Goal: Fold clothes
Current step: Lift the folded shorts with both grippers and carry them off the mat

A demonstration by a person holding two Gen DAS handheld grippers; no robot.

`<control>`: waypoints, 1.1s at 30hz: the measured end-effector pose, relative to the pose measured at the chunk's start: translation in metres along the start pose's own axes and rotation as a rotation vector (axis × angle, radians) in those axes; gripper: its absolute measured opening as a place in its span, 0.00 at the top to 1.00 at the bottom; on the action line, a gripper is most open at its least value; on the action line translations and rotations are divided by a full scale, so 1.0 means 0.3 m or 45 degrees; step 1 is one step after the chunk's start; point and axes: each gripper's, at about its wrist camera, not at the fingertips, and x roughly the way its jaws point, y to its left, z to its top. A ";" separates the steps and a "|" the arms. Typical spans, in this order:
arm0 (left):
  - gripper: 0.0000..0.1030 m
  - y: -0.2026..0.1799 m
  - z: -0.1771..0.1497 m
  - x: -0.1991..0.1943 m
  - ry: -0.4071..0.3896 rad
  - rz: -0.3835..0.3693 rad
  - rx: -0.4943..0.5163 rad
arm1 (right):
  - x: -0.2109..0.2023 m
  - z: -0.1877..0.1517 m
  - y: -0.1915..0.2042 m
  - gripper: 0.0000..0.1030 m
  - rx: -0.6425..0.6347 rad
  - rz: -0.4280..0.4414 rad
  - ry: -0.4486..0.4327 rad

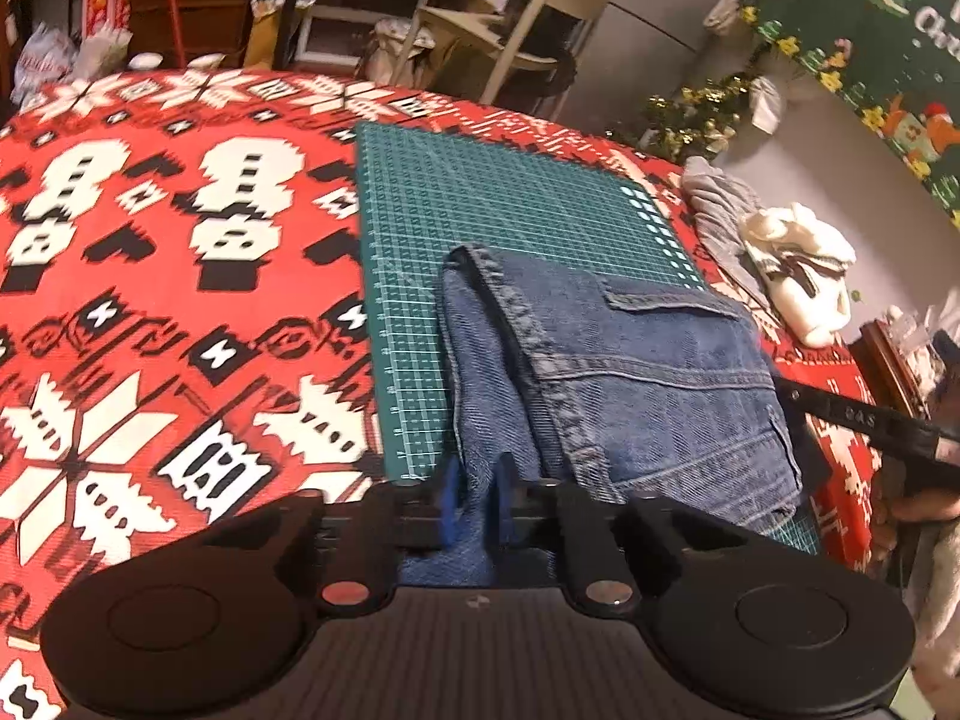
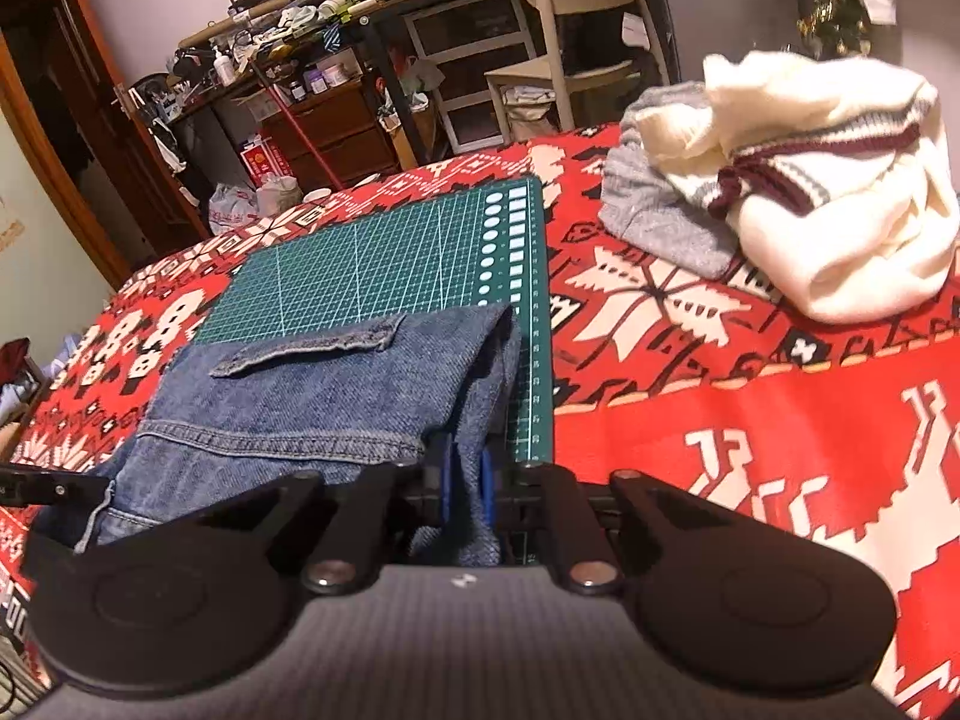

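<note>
A folded blue denim garment [image 1: 630, 372] with a flapped pocket lies on the near part of a green cutting mat [image 1: 480, 198]. My left gripper [image 1: 477, 483] is shut on the garment's near left edge, a fold of denim pinched between its blue pads. In the right wrist view the same denim [image 2: 330, 396] lies on the mat [image 2: 372, 264], and my right gripper [image 2: 465, 474] is shut on its near right corner. Both grips sit low at the near edge of the cloth.
A red, white and black patterned tablecloth [image 1: 150, 240] covers the table. On the right lie a cream sweater [image 2: 840, 210] and a grey garment [image 2: 660, 222]. A pale chair [image 2: 576, 18] and cluttered shelves stand beyond the far edge.
</note>
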 end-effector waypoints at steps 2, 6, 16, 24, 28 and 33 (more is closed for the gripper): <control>0.91 -0.010 0.000 -0.015 -0.023 0.008 0.000 | -0.008 0.004 0.009 0.94 -0.011 -0.009 -0.009; 0.92 -0.020 0.004 -0.053 -0.075 -0.002 -0.045 | -0.024 0.018 0.030 0.94 -0.039 -0.018 -0.019; 0.93 -0.057 0.027 -0.200 -0.278 -0.005 -0.049 | -0.049 0.140 0.132 0.95 -0.165 0.037 -0.010; 0.94 0.053 -0.025 -0.375 -0.491 0.099 -0.261 | 0.037 0.353 0.413 0.95 -0.460 0.192 0.022; 0.94 0.126 -0.071 -0.459 -0.593 0.211 -0.438 | 0.134 0.439 0.632 0.95 -0.628 0.309 0.055; 0.94 0.209 -0.110 -0.554 -0.682 0.382 -0.619 | 0.282 0.505 0.923 0.95 -0.755 0.481 0.111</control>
